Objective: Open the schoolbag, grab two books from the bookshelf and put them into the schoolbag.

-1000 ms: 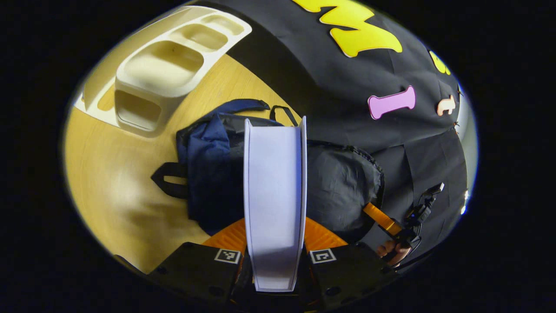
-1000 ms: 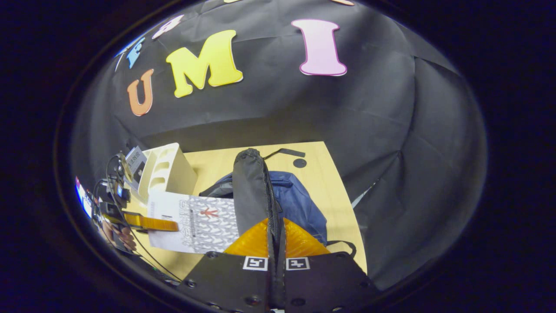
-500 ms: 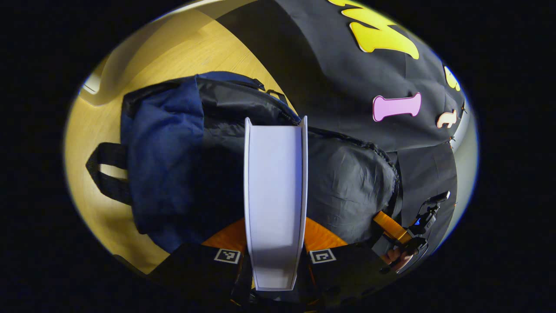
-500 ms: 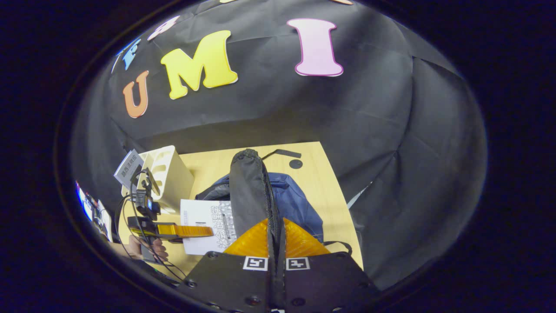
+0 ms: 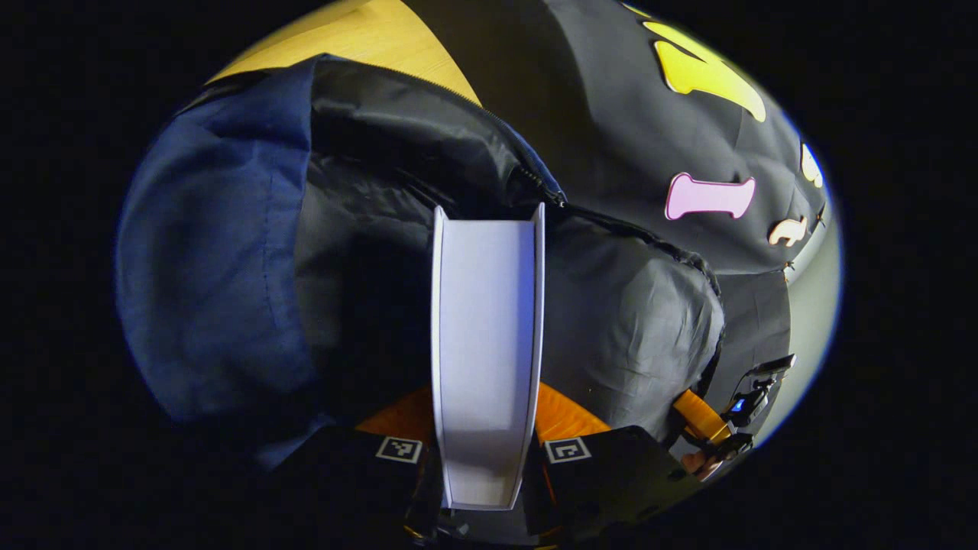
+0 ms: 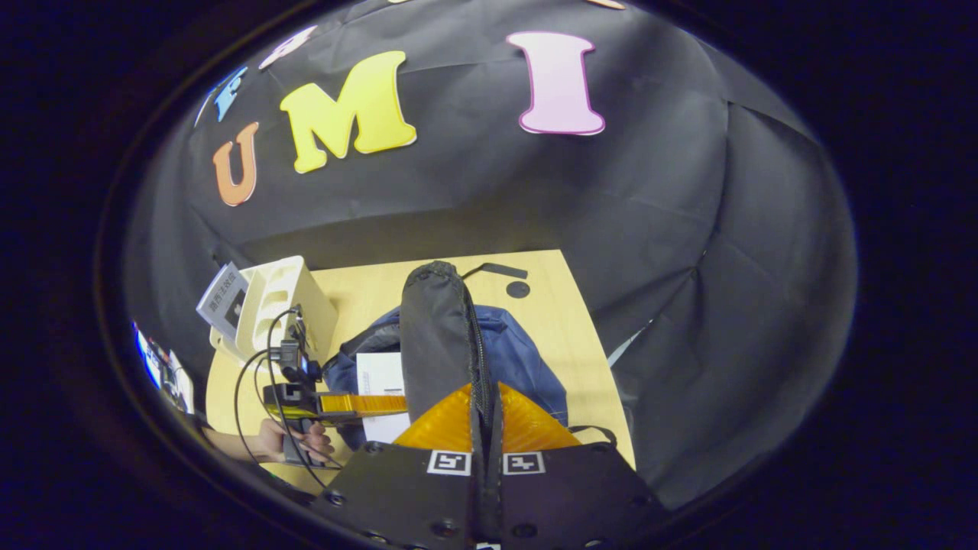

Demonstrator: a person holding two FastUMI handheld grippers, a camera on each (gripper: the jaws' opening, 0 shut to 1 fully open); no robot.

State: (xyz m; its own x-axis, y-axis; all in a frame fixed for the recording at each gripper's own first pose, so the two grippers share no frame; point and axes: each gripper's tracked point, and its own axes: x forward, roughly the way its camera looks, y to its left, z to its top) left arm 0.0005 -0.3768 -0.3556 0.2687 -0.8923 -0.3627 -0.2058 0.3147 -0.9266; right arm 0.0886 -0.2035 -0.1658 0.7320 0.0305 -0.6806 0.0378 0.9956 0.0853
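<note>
Surfaces and materials on the desk

Schoolbag [image 5: 214, 252]: matt woven cloth outside, crinkled synthetic lining with a faint sheen, toothed zip. Book [image 5: 487, 344]: smooth matt paper, thin stiff cover edges. Desk [image 6: 367, 294]: pale wood-grain top, low satin sheen. Bookshelf [image 6: 286, 302]: smooth cream plastic. Booth wall [image 6: 649, 198]: creased matt cloth.

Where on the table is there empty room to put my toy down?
Bare table runs behind the schoolbag, between the white bookshelf and the table's far edge, and down the bag's right side. The near left is crowded: the left gripper pushes a book into the bag beside the shelf.
</note>
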